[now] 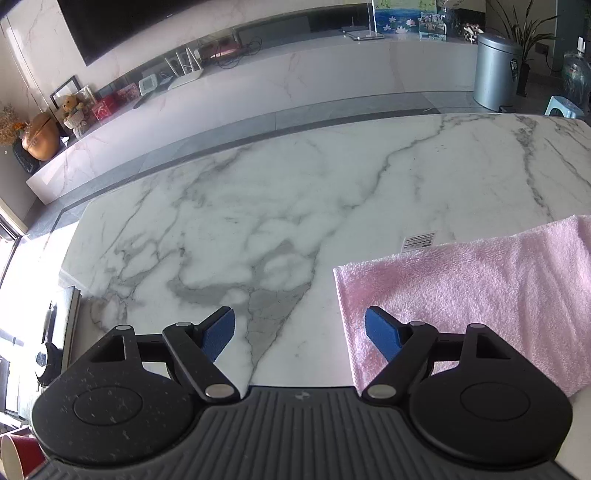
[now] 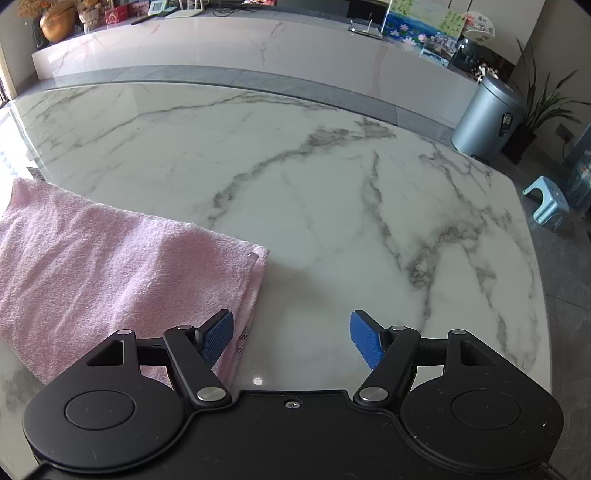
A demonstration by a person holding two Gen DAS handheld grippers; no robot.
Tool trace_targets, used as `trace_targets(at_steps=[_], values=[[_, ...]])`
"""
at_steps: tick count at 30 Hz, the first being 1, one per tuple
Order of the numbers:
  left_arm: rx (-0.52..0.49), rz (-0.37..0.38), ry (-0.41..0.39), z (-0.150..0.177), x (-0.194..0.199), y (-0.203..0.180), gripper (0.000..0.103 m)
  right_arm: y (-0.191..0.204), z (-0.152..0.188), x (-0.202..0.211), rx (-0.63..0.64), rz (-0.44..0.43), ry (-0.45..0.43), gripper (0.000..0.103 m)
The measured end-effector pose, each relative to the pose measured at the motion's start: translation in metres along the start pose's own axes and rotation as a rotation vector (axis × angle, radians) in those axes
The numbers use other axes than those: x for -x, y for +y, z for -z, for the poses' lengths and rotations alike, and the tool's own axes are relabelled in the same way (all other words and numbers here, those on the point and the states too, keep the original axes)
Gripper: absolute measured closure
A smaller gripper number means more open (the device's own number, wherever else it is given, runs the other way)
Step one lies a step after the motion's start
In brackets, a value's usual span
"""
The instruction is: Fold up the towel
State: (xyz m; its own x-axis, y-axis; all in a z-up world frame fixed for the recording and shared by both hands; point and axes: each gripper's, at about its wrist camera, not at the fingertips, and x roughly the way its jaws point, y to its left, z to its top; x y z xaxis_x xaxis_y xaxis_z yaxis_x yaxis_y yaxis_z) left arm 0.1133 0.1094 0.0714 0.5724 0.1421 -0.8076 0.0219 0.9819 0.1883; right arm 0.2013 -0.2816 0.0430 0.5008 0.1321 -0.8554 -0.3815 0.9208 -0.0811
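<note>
A folded pink towel lies flat on the white marble tabletop. The left gripper has its fingers spread wide and empty, the towel under its right finger. The right gripper is likewise spread and empty, the towel beneath its left finger.

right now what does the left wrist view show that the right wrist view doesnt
Only the left wrist view shows the wall-mounted black screen and the towel's left edge. Only the right wrist view shows the towel's right edge, with layered folds, and the table's right corner. Both show the pink towel on the marble table, the grey bin, and an open gripper: left gripper, right gripper, neither holding anything.
</note>
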Motion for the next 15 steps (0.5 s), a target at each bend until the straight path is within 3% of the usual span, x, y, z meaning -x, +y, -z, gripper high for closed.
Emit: trace_targets(at_steps=[4, 5, 6, 8, 15], values=[[0.025, 0.040, -0.014, 0.013, 0.020, -0.013, 0.026, 0.018, 0.015, 0.021, -0.017, -0.036, -0.039, 0.032], [0.028, 0.049, -0.017, 0.017, 0.025, -0.018, 0.026, 0.022, 0.018, 0.027, -0.020, -0.045, -0.052, 0.024], [0.030, 0.059, -0.020, 0.022, 0.030, -0.022, 0.026, 0.027, 0.022, 0.033, -0.023, -0.052, -0.068, 0.011], [0.035, 0.081, -0.029, 0.030, 0.039, -0.030, 0.026, 0.036, 0.028, 0.043, -0.027, -0.062, -0.097, 0.001], [0.111, 0.135, -0.097, 0.061, 0.061, -0.051, 0.022, 0.064, 0.051, 0.075, -0.064, -0.092, -0.193, 0.001]])
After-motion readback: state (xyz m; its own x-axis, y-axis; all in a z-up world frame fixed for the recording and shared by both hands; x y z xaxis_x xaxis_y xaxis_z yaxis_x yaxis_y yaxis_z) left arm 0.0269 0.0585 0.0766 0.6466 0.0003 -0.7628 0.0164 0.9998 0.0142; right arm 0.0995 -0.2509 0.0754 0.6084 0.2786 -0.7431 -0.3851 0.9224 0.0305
